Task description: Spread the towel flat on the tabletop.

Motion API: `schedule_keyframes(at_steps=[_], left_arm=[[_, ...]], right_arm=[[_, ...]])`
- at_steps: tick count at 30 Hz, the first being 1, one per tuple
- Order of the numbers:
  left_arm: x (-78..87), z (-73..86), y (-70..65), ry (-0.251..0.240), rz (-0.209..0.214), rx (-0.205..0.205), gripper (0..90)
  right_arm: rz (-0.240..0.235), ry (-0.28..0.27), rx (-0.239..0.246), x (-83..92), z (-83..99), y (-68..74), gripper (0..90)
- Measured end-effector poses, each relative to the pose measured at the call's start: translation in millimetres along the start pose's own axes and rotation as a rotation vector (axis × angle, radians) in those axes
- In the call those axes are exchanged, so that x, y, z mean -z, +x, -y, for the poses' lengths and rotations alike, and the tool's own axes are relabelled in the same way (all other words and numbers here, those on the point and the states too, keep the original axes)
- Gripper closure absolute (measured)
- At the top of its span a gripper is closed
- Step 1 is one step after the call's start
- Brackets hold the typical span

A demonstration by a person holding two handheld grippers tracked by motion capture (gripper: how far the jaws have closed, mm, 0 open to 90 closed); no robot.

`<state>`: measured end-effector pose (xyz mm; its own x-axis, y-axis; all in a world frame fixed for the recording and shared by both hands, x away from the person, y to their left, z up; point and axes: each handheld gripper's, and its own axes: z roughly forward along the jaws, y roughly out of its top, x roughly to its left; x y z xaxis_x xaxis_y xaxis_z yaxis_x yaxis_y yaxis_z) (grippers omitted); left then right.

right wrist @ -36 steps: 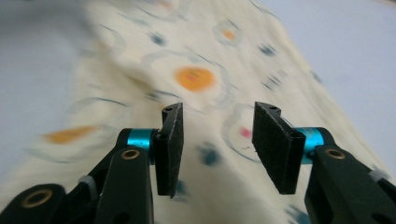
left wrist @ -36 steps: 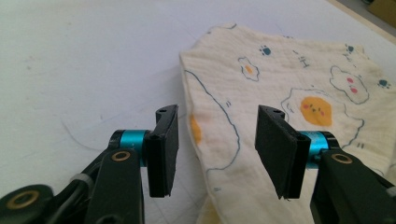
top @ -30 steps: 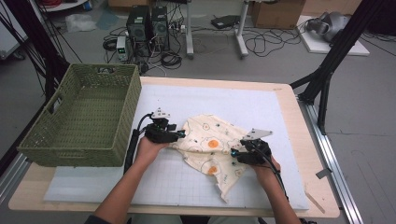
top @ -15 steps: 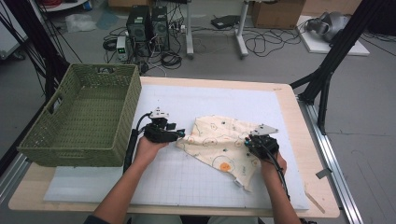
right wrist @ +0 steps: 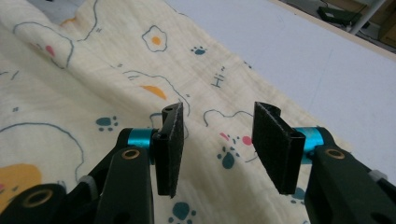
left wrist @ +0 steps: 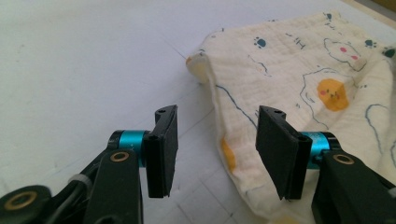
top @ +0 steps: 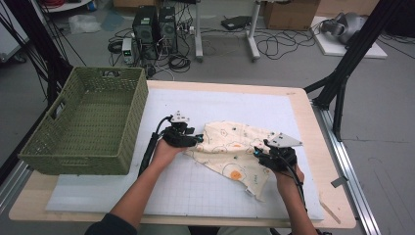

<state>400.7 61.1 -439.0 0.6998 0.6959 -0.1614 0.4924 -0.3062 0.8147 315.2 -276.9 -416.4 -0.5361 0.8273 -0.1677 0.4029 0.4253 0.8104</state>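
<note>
Printed cloth (top: 234, 149) lies between left hand-held gripper (top: 195, 140) and right hand-held gripper (top: 259, 154).

One printed cloth (top: 234, 147), one green basket (top: 83, 122), two tongs, left (top: 197, 140) and right (top: 258, 152), one white mat (top: 205, 191)

From above the near edge we look forward and down on the table (top: 303, 105). Both gripper views sit low and close, looking along their jaws. All three share the printed cloth (top: 230, 147) (left wrist: 299, 79) (right wrist: 93, 84), at 3 o'clock in the left gripper view.
</note>
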Motion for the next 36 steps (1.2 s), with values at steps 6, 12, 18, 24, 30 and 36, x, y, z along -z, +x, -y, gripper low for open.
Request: schedule_keyframes(at_steps=[6,12,18,24,30,36], left_arm=[[-15.9,5.2,-10.2,0.055,0.001,-0.057,48.6],[-16.6,5.4,-14.0,0.058,-0.017,-0.133,66.8],[-16.6,5.7,-15.9,0.055,0.015,-0.170,86.7],[-4.0,3.6,8.5,-0.006,-0.115,-0.063,86.9],[18.9,2.8,36.8,-0.072,-0.312,0.039,86.9],[28.1,4.7,49.4,-0.106,-0.376,0.084,86.8]], right_arm=[[-0.013,-0.004,-0.013,1.7,3.1,0.5,51.9],[-0.026,-0.011,-0.032,1.6,4.2,-1.0,50.8],[-0.037,-0.009,-0.030,0.1,4.2,-0.6,50.6],[-0.041,-0.010,-0.032,1.1,5.5,-1.4,50.6],[-0.028,0.010,-0.048,-0.6,8.0,-1.0,50.0],[-0.061,0.024,-0.036,-7.1,8.0,7.9,49.4]])
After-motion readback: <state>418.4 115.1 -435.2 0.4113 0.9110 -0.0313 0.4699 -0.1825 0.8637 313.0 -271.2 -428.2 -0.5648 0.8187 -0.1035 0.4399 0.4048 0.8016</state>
